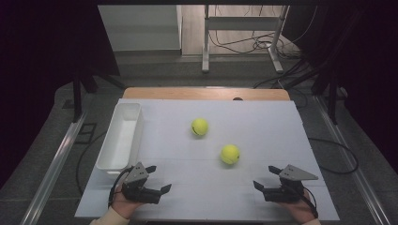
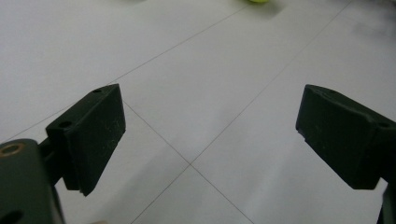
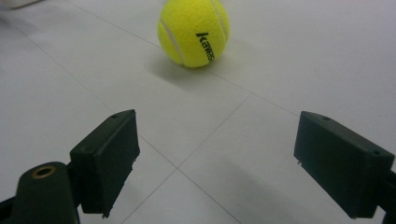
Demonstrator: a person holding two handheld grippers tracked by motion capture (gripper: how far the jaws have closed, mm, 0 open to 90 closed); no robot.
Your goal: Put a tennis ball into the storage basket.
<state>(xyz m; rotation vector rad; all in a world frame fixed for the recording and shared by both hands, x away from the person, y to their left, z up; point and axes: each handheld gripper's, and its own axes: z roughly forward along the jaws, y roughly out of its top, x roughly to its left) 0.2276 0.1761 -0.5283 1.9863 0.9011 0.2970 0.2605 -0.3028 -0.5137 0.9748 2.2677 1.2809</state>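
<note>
Near ball (image 1: 230, 154): yellow tennis ball on the white table top (image 1: 263, 126), lying free, nothing touching it. It sits ahead of the right tongs (image 1: 265, 177) and a little toward the left tongs' side, near but clearly apart from them. In the right gripper view the same ball (image 3: 194, 32) is straight ahead past the jaw tips, black lettering facing the camera, resting beside a thin seam line in the table top.

Far ball (image 1: 199, 127): second yellow tennis ball, farther out than the first, roughly between the two tongs' lines, well apart from both. Also free on the surface. The two balls are near each other, not touching.

Right tongs: jaws spread wide, nothing between them, bare table under the gap. Held low by a hand (image 1: 298, 208) at the near edge.

Left tongs (image 1: 158, 178): jaws likewise spread wide and empty; left gripper view shows bare table and crossing seam lines between them. A sliver of yellow ball (image 2: 258, 1) at the top edge of that view.

White tray (image 1: 109, 161): long, open bin lying just beyond the left tongs on their outer side.
</note>
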